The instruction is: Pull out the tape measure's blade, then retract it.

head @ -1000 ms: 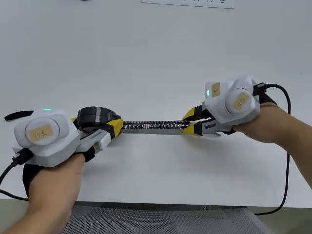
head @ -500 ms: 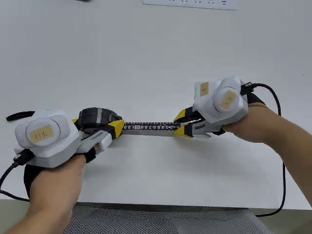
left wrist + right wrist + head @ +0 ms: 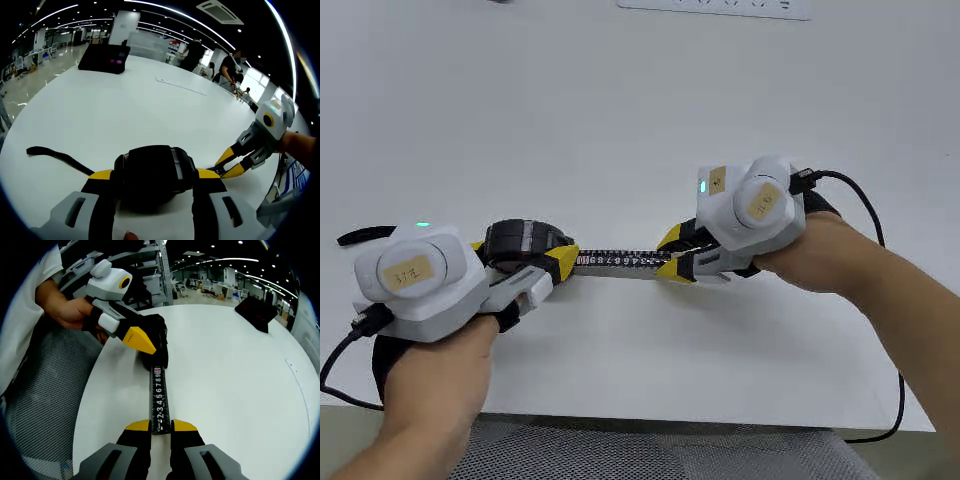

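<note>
A black tape measure case (image 3: pixel 522 241) rests on the white table, and my left gripper (image 3: pixel 558 258) is shut on it; in the left gripper view the case (image 3: pixel 152 170) sits between the yellow jaw tips. A short length of numbered blade (image 3: pixel 618 261) runs from the case to my right gripper (image 3: pixel 672 256), which is shut on the blade's end. In the right gripper view the blade (image 3: pixel 159 400) runs straight ahead from my right gripper (image 3: pixel 161 426) to the case (image 3: pixel 158 338), with the left gripper (image 3: pixel 134 337) on it.
The white table (image 3: pixel 620 120) stretches away behind the grippers. A black wrist strap (image 3: pixel 55 155) trails left from the case. A dark flat device (image 3: pixel 105 57) lies far across the table. A white strip (image 3: pixel 715 8) lies at the far edge. Cables hang from both grippers.
My right gripper has moved left toward the case with the blade's end, so the exposed blade is shorter. The left gripper and case have stayed put.
</note>
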Available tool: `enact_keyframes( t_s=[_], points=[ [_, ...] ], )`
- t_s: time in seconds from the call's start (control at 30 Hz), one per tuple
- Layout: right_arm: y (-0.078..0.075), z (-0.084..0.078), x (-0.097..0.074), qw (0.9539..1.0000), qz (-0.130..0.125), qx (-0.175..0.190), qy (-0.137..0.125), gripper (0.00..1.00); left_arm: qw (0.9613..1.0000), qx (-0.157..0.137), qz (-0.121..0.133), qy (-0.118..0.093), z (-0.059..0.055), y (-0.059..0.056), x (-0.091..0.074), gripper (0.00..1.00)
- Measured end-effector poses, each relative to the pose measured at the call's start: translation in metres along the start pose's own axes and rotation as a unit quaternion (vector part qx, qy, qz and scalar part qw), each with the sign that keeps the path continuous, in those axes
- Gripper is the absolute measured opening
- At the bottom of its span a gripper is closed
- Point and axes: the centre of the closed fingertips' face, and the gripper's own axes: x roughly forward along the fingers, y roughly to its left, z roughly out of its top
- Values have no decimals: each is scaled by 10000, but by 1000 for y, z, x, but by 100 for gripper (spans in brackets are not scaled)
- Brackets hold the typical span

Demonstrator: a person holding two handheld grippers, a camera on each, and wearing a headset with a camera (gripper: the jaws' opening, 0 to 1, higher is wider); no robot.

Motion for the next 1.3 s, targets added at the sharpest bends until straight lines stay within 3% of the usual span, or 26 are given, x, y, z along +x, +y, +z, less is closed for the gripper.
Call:
enact_keyframes(
  t_s=[1.3],
  points=[
    [2, 43, 39, 9993, 174, -100, -313, 10, 9998, -160, -71, -17, 0, 2, -1, 57]
  ],
)
